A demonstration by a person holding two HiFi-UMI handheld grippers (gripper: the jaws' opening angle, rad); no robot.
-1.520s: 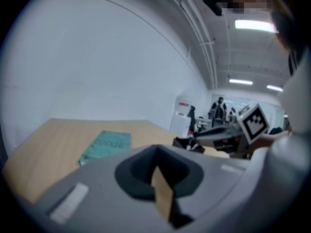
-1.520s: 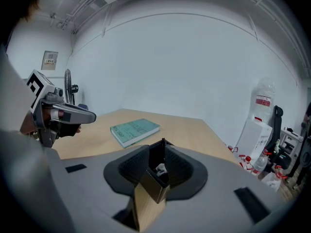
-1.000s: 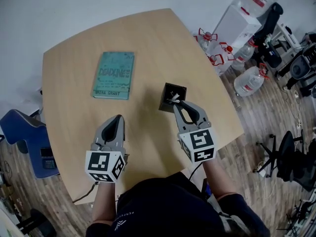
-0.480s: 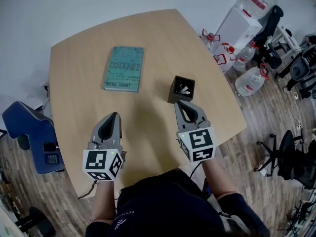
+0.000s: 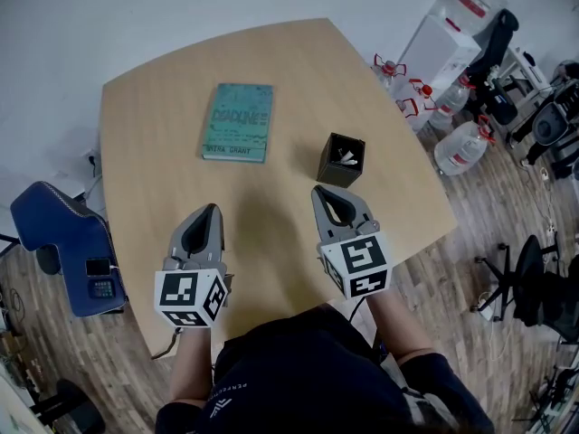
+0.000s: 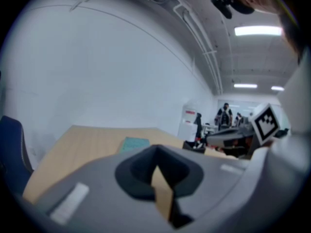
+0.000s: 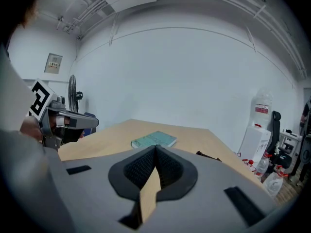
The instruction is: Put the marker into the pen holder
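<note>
The black square pen holder [image 5: 341, 159] stands on the tan table [image 5: 163, 107], right of centre, with a white marker [image 5: 346, 155] lying tilted inside it. My right gripper [image 5: 324, 191] is shut and empty, its tips a short way in front of the holder and not touching it. My left gripper [image 5: 210, 209] is shut and empty over the table's near left part. In the right gripper view the jaws [image 7: 155, 149] meet, and the holder's rim [image 7: 209, 154] shows just beyond. In the left gripper view the jaws [image 6: 155, 150] also meet, and the holder [image 6: 194, 145] sits far right.
A teal book [image 5: 237, 122] lies flat at the table's middle back. On the floor are a blue chair [image 5: 54, 242] to the left, and water bottles [image 5: 461, 147], a white box [image 5: 439, 34] and office chairs [image 5: 529, 287] to the right.
My right gripper has drawn back from the pen holder, and the white marker now stays inside the holder. The left gripper has hardly moved.
</note>
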